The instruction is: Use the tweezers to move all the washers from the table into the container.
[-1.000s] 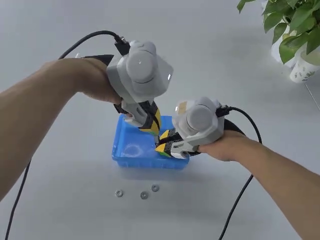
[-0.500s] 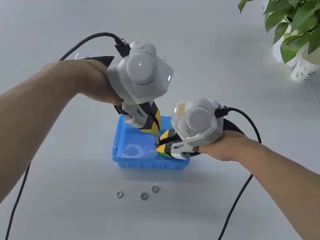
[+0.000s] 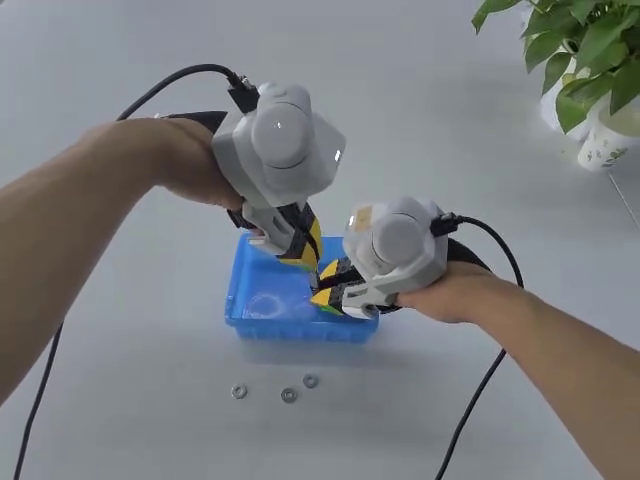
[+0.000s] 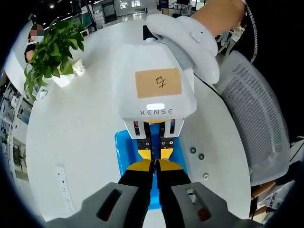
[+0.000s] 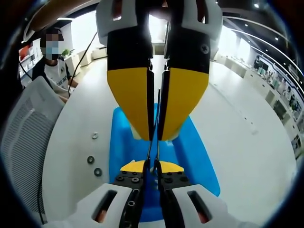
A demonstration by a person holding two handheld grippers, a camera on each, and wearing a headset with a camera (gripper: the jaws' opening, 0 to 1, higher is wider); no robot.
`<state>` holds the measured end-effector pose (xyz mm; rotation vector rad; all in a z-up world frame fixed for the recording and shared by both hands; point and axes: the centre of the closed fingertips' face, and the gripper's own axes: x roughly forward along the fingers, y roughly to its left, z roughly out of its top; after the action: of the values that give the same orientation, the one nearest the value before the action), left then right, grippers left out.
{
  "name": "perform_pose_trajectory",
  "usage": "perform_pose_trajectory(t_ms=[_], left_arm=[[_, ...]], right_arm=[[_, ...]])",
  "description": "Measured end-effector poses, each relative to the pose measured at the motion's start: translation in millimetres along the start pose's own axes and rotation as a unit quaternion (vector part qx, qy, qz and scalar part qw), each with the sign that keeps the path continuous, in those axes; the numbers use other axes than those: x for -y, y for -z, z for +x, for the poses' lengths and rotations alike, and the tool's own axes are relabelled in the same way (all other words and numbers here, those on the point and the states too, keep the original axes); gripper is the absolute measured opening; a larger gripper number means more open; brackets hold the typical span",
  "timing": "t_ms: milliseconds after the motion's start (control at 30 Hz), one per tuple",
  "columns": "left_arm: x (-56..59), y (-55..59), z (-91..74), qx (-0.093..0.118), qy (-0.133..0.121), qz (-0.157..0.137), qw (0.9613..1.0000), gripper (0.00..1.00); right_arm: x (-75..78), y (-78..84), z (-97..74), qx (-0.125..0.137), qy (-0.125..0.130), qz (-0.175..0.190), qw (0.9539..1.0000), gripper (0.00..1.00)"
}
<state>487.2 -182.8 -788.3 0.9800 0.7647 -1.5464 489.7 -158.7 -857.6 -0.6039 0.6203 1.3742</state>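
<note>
Both grippers meet tip to tip over the blue container [image 3: 300, 328]. My left gripper [image 3: 305, 255] comes down from the upper left, and my right gripper [image 3: 325, 292] reaches in from the right. In the right gripper view the thin metal tweezers [image 5: 153, 114] run edge-on between the left gripper's [image 5: 154, 137] shut yellow jaws and into my right gripper's [image 5: 152, 167] shut jaws. In the left gripper view my left gripper [image 4: 155, 164] is shut, nose to nose with the right gripper [image 4: 154, 154]. Three washers [image 3: 289, 395] lie on the table in front of the container.
A potted plant [image 3: 580, 50] in a white cup [image 3: 605, 140] stands at the far right of the white table. Cables trail from both grippers. A mesh chair [image 4: 256, 118] stands beside the table, and a person [image 5: 54, 71] sits beyond it.
</note>
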Motion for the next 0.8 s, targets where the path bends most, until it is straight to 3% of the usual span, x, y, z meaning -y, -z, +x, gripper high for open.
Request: perform_pose_trajectory(t_ms=[400, 800], left_arm=[[2.1, -1.9, 0.7, -0.003, 0.000, 0.002, 1.0000, 0.06], [9.4, -9.0, -15.8, -0.005, -0.008, 0.004, 0.9999, 0.06]], right_arm=[[-1.3, 1.0, -1.1, -0.001, 0.001, -0.002, 1.0000, 0.10], [-7.1, -14.4, -12.2, 0.011, 0.010, -0.011, 0.9998, 0.10]])
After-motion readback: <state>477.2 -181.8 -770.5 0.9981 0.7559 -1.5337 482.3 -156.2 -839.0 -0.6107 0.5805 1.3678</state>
